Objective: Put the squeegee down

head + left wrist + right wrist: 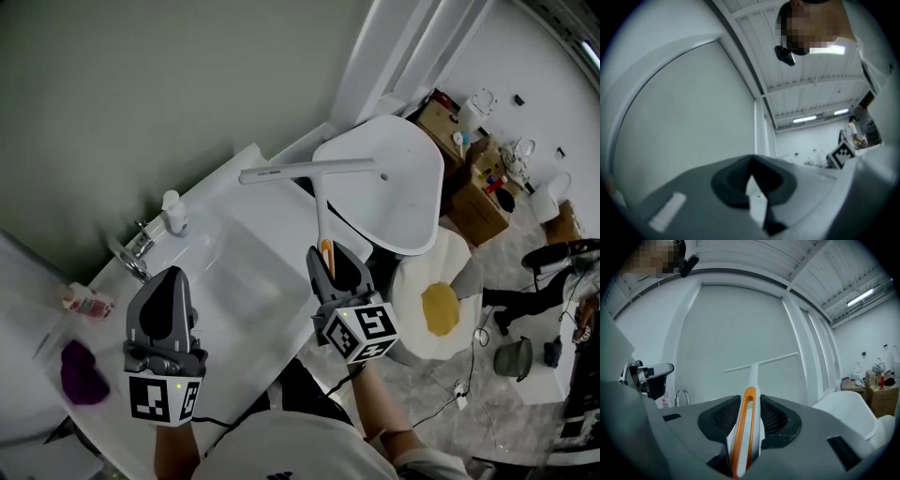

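The squeegee is up in the right claw, not resting on anything that can be made out. Its white handle with the orange loop is pinched between the pads, and the shaft runs away from the person to the long blade bar, which lies crosswise at the far end. In the head view that bar sits over the far right corner of the white bench, in front of the grey wall and just left of a white tub-shaped piece. The left claw is over the near left of the bench, well apart from the right one. Its pads are drawn nearly together at the tips, with only a pale sliver between them. Further left on the bench stand a faucet and a small white dispenser, and a purple cloth lies at the near left edge.
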Available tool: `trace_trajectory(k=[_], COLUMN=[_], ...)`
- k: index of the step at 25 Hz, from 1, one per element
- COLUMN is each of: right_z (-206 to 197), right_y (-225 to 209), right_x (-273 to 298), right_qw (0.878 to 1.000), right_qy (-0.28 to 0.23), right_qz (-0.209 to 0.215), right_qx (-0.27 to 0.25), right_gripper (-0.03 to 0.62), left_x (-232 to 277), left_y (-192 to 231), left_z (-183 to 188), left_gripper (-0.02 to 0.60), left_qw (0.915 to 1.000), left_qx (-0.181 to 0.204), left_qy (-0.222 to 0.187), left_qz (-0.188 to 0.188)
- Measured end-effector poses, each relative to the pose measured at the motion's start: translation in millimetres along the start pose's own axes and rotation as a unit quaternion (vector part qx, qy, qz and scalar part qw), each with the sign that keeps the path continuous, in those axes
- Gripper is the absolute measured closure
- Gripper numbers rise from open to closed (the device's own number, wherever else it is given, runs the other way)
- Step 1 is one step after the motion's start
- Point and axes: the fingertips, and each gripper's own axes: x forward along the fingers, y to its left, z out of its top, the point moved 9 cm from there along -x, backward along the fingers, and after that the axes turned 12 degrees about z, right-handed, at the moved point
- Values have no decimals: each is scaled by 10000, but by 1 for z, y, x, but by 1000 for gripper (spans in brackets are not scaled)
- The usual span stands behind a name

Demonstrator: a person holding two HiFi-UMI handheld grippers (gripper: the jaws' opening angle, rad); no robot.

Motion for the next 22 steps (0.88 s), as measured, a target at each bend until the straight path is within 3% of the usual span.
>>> trace_trajectory(k=[11, 22], right_z=[-33, -75], right_y=[-67, -112], right_x=[70, 128], right_qw=[9908, 9653], right_qy=[882, 1756], right_qz=[965, 1836], right_qx=[356, 608], right_gripper=[465, 465], left_x=[24, 36], left_y=[-17, -35], left_z=[6, 5], left_gripper=[574, 574], left_qw=[9951, 9811], left_qx=[238, 521], left_qy=[1, -19], left_qz=[958, 1862])
